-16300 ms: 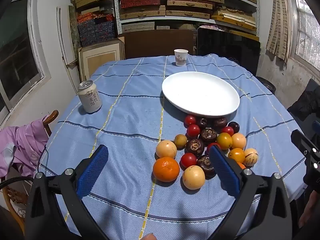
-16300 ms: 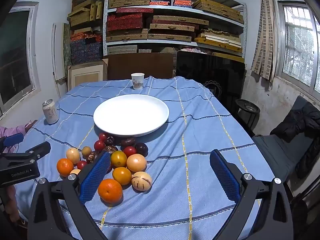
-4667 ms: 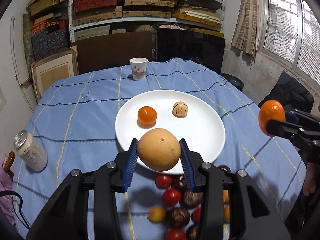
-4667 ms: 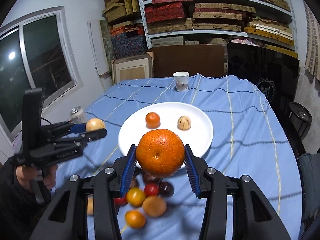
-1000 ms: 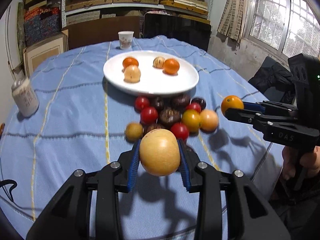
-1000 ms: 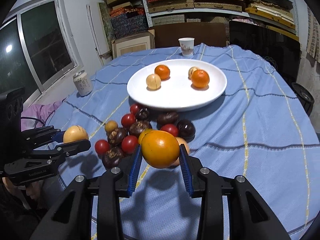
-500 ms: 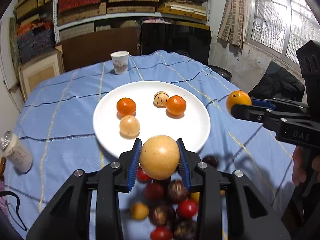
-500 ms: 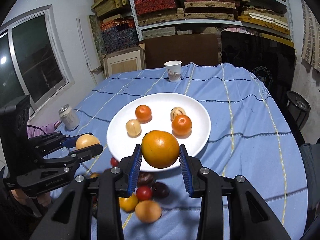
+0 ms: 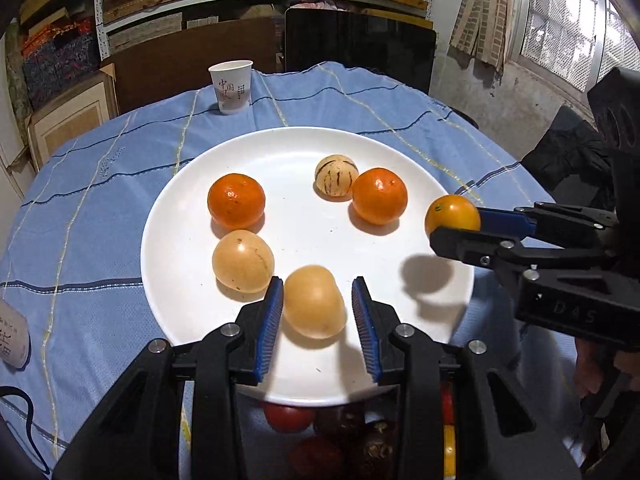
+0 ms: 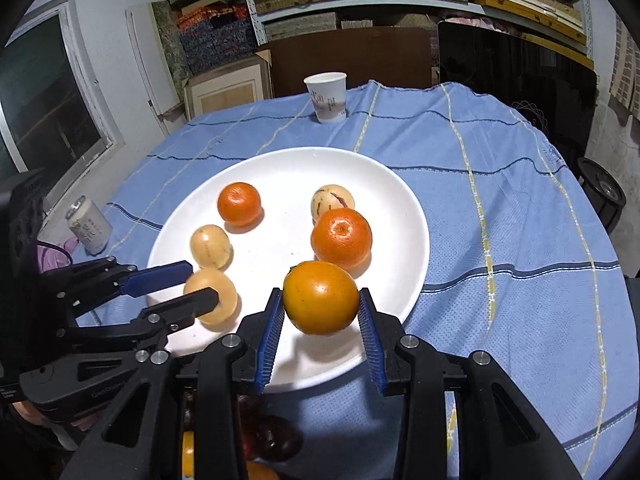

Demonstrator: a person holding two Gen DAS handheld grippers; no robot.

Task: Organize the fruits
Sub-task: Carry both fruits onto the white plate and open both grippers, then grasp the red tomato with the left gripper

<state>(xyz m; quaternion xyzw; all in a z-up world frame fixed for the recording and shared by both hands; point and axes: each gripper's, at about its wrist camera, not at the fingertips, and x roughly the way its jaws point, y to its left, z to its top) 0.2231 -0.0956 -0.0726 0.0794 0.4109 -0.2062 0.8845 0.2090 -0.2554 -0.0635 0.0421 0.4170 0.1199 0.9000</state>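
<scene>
A white plate (image 9: 304, 148) (image 10: 404, 200) on the blue cloth holds two oranges (image 9: 236, 206) (image 9: 379, 195), a striped pale fruit (image 9: 335, 177) and a tan fruit (image 9: 243, 261). My left gripper (image 9: 318, 312) is open over the plate's near part; a tan round fruit (image 9: 314, 301) (image 10: 214, 296) lies on the plate between its fingers, with a gap on the right. My right gripper (image 10: 320, 320) is shut on an orange-yellow fruit (image 10: 320, 297) (image 9: 452, 216) and holds it above the plate's right near edge.
A paper cup (image 9: 231, 86) (image 10: 326, 96) stands behind the plate. A drink can (image 10: 88, 226) is at the left. Several red and dark fruits (image 9: 320, 432) (image 10: 272, 436) lie on the cloth under the grippers. Shelves with boxes fill the back wall.
Both grippers moved forward and down over the plate. The left gripper's jaws opened and its tan fruit now rests on the plate. The right gripper still holds its fruit.
</scene>
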